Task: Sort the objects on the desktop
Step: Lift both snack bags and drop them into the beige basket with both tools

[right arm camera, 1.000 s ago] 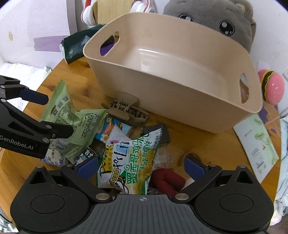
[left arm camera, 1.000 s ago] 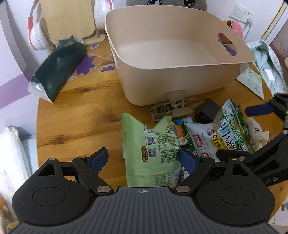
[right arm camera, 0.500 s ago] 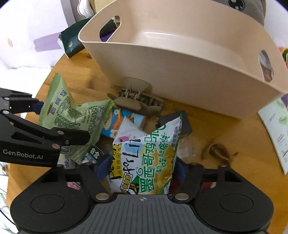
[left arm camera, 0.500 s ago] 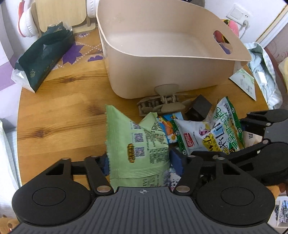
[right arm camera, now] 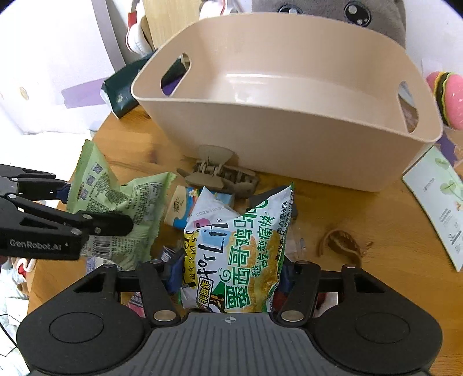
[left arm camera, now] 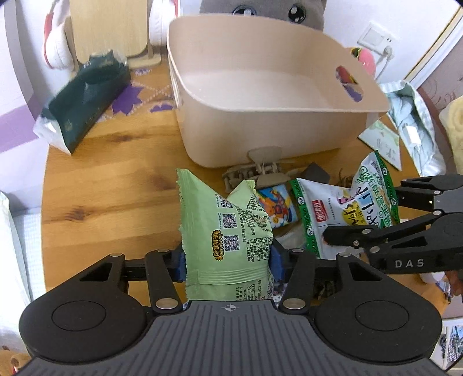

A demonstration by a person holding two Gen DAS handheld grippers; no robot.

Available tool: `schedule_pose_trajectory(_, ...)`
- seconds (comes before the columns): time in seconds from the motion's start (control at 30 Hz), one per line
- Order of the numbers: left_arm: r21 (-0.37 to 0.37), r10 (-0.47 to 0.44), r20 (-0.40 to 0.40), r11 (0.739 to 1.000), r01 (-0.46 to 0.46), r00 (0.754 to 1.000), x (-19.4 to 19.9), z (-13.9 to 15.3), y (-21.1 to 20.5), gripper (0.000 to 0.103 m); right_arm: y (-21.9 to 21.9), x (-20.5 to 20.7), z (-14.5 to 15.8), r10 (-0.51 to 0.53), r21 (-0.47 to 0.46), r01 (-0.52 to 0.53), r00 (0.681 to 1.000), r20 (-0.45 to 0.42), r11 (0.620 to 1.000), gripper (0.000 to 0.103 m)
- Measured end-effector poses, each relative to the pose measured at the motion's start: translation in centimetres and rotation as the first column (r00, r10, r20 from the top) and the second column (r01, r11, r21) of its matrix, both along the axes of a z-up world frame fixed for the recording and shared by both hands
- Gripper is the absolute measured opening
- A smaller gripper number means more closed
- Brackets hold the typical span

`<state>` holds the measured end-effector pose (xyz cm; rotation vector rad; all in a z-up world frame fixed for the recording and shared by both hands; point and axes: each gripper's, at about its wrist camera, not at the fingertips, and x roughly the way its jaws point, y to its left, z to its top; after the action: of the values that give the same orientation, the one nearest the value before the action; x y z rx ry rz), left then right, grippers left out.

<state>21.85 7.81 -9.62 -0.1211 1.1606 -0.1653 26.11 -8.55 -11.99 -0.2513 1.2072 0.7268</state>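
My left gripper (left arm camera: 228,261) is shut on a light green snack packet (left arm camera: 222,228) and holds it above the wooden table (left arm camera: 110,191). My right gripper (right arm camera: 228,277) is shut on a white and green snack packet (right arm camera: 237,251). Both packets also show in the other view, the green one (right arm camera: 115,196) on the left and the white one (left arm camera: 347,211) on the right. An empty beige bin (left arm camera: 260,95) stands just beyond them (right arm camera: 289,86). A beige hair claw (right arm camera: 220,176) and a small colourful carton (left arm camera: 277,206) lie in front of the bin.
A dark green tissue pack (left arm camera: 86,98) lies at the back left. A brown hair clip (right arm camera: 341,243) and a leaflet (right arm camera: 439,199) lie on the right. A grey plush toy (right arm camera: 370,14) sits behind the bin. A pink burger toy (right arm camera: 447,98) is far right.
Both grippers closed on their packets and lifted them off the table. The cameras rose and drew back a little from the bin.
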Motion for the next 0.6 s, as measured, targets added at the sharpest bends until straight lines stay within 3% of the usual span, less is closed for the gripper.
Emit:
schedule_pose_trajectory(0.3,0.018,-0.028,0.095,0.999,0.026,0.995,0.8,3.9,0.5,0.053,-1.4,1.0,3.6,-0.012,0.046,0.009,0.998,0.065,0.999,0.056)
schedule_pose_trajectory(0.47,0.016,-0.037,0.148,0.999,0.035,0.988,1.8,6.8,0.5,0.053,-1.8,2.2,6.2,-0.004,0.059,-0.005,0.989,0.145,0.998,0.057)
schedule_pose_trajectory(0.6,-0.015,-0.031,0.185,0.999,0.034,0.982,2.6,9.3,0.4,0.053,-2.5,3.5,8.4,-0.019,0.084,0.003,0.981,0.191,0.996,0.057)
